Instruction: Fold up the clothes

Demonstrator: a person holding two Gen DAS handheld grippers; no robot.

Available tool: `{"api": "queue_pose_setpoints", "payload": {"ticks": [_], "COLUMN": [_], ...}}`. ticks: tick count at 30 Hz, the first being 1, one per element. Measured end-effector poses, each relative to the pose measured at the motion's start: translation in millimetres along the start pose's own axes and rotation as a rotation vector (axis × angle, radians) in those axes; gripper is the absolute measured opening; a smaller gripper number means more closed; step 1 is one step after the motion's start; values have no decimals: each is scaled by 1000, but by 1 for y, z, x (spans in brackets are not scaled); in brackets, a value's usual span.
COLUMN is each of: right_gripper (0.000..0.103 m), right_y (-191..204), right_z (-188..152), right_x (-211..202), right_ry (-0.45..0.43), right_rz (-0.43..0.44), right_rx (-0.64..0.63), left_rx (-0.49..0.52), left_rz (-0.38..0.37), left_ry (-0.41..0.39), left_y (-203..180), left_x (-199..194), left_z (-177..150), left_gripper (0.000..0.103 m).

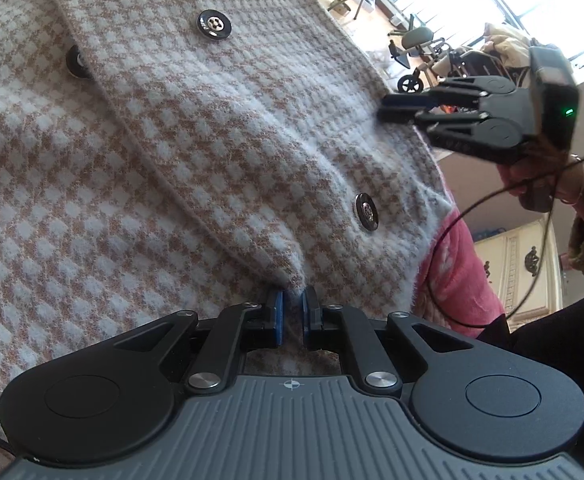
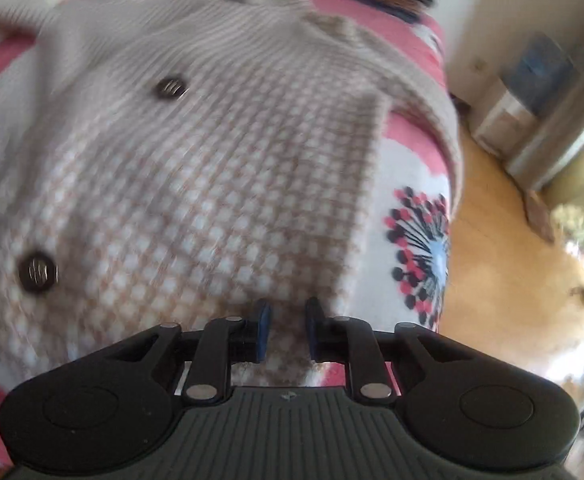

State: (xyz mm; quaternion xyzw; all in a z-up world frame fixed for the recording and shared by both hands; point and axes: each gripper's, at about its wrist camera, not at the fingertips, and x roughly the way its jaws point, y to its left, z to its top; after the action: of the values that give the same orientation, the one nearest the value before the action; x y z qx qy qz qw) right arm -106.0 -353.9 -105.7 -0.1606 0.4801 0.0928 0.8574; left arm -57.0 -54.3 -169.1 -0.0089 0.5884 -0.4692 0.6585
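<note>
**Checked cardigan on the pink blanket, one claw pinching it**

Well, the garment is a fuzzy knit cardigan (image 1: 140,184) in a small tan-and-white check, soft and a little hairy at the edges, with a plain ribbed band along its border. It lies spread over a pink fleece blanket (image 2: 411,136) (white patches and a burst-shaped flower of red, black and pale blue dots near the right edge). Round, dark, glossy buttons (image 1: 214,24) sit on the front panel, one far up, another (image 1: 367,211) nearer the hem, each with a metal centre.

The left gripper (image 1: 290,312) has its blue pads pressed together on a gathered fold of the cardigan, the cloth puckering up into the pinch. The right gripper (image 2: 288,330) hangs over the near hem with its black fingers a little apart; cloth shows behind the gap, but the view is blurred and the pads do not seem to press it. From the left side it is seen edge-on at the cardigan's right border (image 1: 401,108), held by a hand (image 1: 531,184) in a green fuzzy cuff, a thin black cable looping below.

Beyond the blanket's right edge lies a warm wooden floor (image 2: 491,280), a cream wall, and bright windows with a wheeled chair (image 1: 419,52) far off.
</note>
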Motion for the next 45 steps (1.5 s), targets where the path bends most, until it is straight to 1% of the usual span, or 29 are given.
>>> {"api": "queue_pose_setpoints", "payload": {"ticks": [2, 5, 6, 7, 8, 9, 12, 14, 15, 17, 18, 19, 20, 21, 22, 24, 26, 28, 30, 33, 34, 36, 37, 39, 41, 43, 45], "right_gripper": [20, 19, 19, 19, 19, 19, 20, 20, 20, 20, 20, 20, 20, 20, 21, 21, 21, 21, 21, 21, 21, 21, 21, 21, 21, 21, 21], "right_y": [7, 32, 40, 46, 47, 43, 28, 24, 28, 41, 47, 51, 56, 59, 60, 62, 59, 52, 55, 60, 61, 56, 55, 54, 50, 38, 25], "right_z": [3, 6, 6, 7, 7, 11, 35, 56, 65, 78, 84, 88, 89, 90, 95, 114, 134, 158, 179, 209, 219, 235, 243, 260, 275, 290, 298], "right_x": [-15, -17, -9, 1, 7, 6, -7, -10, -6, 9, 18, 34, 51, 61, 61, 54, 42, 42, 57, 105, 125, 152, 154, 152, 155, 176, 207], "right_ry": [-71, -102, -80, -48, -33, -44, -144, -200, -207, -205, -195, -149, -94, -68, -68, -46, -103, -158, -188, -193, -187, -179, -189, -227, -257, -235, -195], "right_rz": [70, 193, 195, 171, 153, 157, 213, 311, 350, 371, 381, 386, 377, 375, 380, 362, 348, 378, 374, 320, 301, 290, 280, 247, 195, 155, 193], "right_rx": [-34, -145, -189, -230, -250, -238, -143, -126, -154, -226, -256, -267, -279, -293, -307, -334, -328, -276, -256, -197, -149, -61, -40, -39, -24, 72, 186], "left_rx": [-2, 2, 5, 14, 34, 56, 122, 154, 170, 186, 190, 188, 196, 205, 225, 259, 246, 232, 220, 193, 184, 173, 169, 159, 152, 149, 151], "left_rz": [-8, -21, -25, -24, -16, -5, 32, 41, 45, 59, 66, 63, 63, 64, 72, 85, 98, 90, 80, 58, 51, 40, 37, 29, 22, 16, 13], "left_ry": [4, 21, 29, 35, 37, 33, -29, -75, -97, -152, -179, -193, -201, -209, -213, -186, -145, -139, -137, -137, -137, -139, -140, -141, -138, -135, -135], "left_y": [1, 5, 5, 5, 4, 3, -7, -8, -9, -11, -11, -12, -13, -16, -19, -22, -19, -16, -13, -9, -8, -6, -7, -7, -6, -6, -6], "left_x": [1, 1, -1, -3, -7, -11, -24, -35, -41, -44, -44, -42, -38, -34, -29, -15, -3, 0, 3, 3, 3, 3, 2, 1, -1, -1, -1], "left_z": [2, 5, 5, 5, 5, 5, 1, 2, 2, 3, 4, 5, 6, 7, 7, 6, 3, 3, 2, 2, 1, 1, 0, -2, -2, -2, -3], "left_gripper": [7, 9, 10, 11, 12, 13, 13, 13, 13, 13, 13, 13, 13, 13, 13, 14, 15, 15, 18, 21, 22, 23, 25, 26, 27, 28, 30]}}
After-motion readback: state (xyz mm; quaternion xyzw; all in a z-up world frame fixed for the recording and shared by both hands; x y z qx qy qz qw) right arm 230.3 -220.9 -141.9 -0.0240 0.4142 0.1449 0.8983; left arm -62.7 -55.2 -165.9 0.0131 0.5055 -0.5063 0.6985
